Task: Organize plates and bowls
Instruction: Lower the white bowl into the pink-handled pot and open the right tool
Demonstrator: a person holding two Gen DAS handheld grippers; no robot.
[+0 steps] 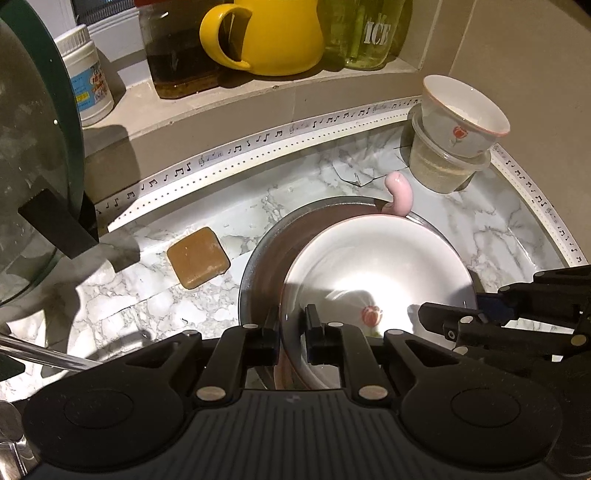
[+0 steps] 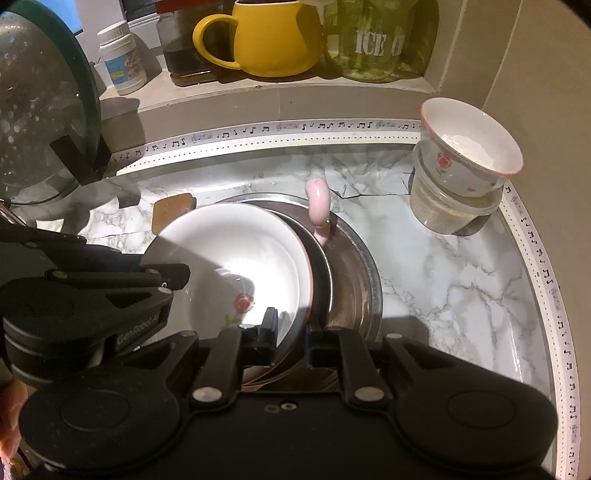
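At the far left a glass pot lid [image 1: 26, 155] with a dark green rim leans upright at the edge of the marble-patterned counter [image 1: 207, 310]. Behind it, on the tiled ledge, stands a white plastic jar [image 1: 86, 77], then a dark jar [image 1: 177, 55], a yellow mug [image 1: 273, 37] and a greenish glass jar [image 1: 369, 33] lettered "ICE". On the counter, a brown square soap bar [image 1: 197, 262] lies just left of a metal dish [image 1: 258, 258]. Over that dish sits a white plate [image 1: 373, 266] with a red flower painted on it and a thin pink rim. The left gripper [image 1: 291, 328] pinches the plate's near left rim, its jaws nearly together with the rim between them. The right gripper [image 2: 291, 328] pinches the plate's near right rim in the same way. A pink curved handle [image 1: 397, 195] stands up at the far side of the plate. At the far right, a small flowered bowl [image 1: 465, 114] rests tilted in a clear plastic tub [image 1: 443, 170].
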